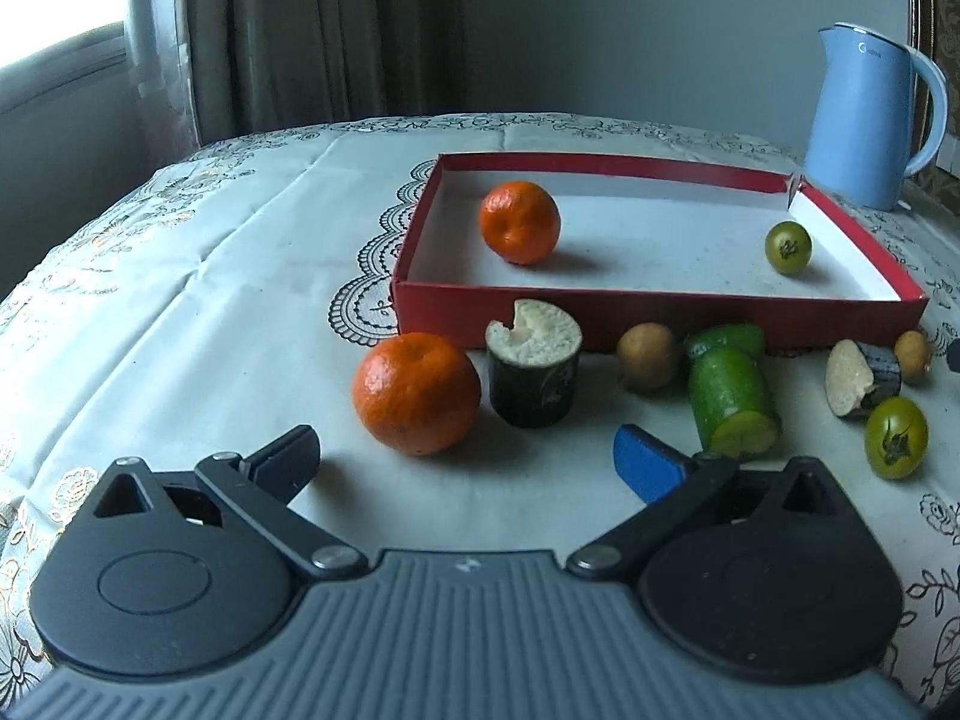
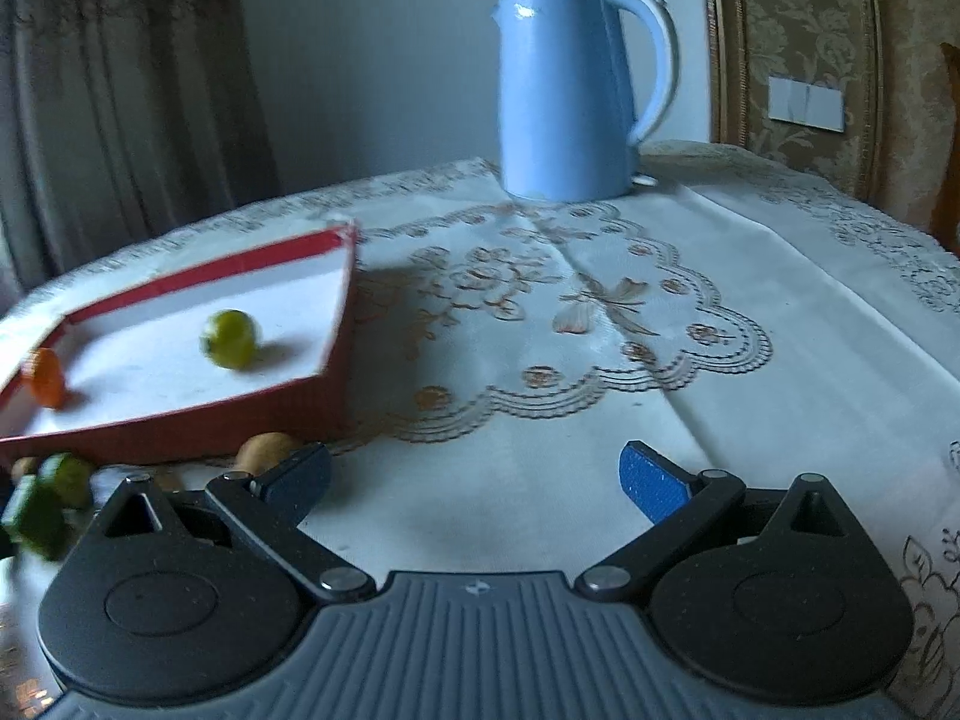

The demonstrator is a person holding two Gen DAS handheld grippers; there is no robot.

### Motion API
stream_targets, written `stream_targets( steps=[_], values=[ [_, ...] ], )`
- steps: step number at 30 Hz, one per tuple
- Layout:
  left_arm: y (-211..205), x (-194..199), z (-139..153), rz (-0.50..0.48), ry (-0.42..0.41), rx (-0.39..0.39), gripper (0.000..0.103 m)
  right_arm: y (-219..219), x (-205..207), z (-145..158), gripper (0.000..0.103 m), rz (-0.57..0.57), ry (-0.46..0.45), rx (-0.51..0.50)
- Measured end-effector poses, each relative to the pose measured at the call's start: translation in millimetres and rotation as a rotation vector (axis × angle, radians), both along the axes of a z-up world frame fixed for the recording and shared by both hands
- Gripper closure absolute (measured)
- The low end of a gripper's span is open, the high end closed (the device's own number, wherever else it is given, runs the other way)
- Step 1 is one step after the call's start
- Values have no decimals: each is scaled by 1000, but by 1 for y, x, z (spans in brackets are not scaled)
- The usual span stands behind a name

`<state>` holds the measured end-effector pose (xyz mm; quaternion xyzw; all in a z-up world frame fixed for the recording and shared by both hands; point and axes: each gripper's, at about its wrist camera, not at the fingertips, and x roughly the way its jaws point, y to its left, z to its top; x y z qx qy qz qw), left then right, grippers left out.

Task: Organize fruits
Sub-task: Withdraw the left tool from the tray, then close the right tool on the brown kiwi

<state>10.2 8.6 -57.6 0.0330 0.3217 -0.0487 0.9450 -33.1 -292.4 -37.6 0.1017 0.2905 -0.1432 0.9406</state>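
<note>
A red box (image 1: 654, 315) with a white floor holds a tangerine (image 1: 519, 222) and a green tomato (image 1: 788, 247). In front of it on the cloth lie a second tangerine (image 1: 415, 393), a dark-skinned cut piece (image 1: 533, 372), a brown fruit (image 1: 647, 357), a green cut piece (image 1: 732, 402), another cut piece (image 1: 861, 378), a small brown fruit (image 1: 912, 349) and a green tomato (image 1: 896, 437). My left gripper (image 1: 465, 459) is open and empty, just short of the near tangerine. My right gripper (image 2: 474, 477) is open and empty over bare cloth, right of the box (image 2: 180, 426).
A blue kettle (image 1: 864, 120) stands behind the box's right corner; it also shows in the right wrist view (image 2: 570, 96). A patterned chair back (image 2: 828, 60) rises behind the table at right. Curtains hang at the back left. The table's edge curves off at left.
</note>
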Motion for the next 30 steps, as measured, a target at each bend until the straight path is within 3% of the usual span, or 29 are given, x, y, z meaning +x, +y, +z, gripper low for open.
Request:
stream_targets(
  steps=[10, 19, 22, 30],
  values=[
    [4, 3, 0, 0, 15, -28, 0, 34, 0, 6, 3, 133, -21, -47],
    [4, 3, 0, 0, 15, -29, 0, 43, 17, -5, 40, 189, 30, -51],
    [4, 3, 0, 0, 15, -29, 0, 46, 19, -5, 42, 198, 31, -58],
    [4, 3, 0, 0, 15, -29, 0, 59, 29, -5, 59, 205, 44, -128]
  ],
)
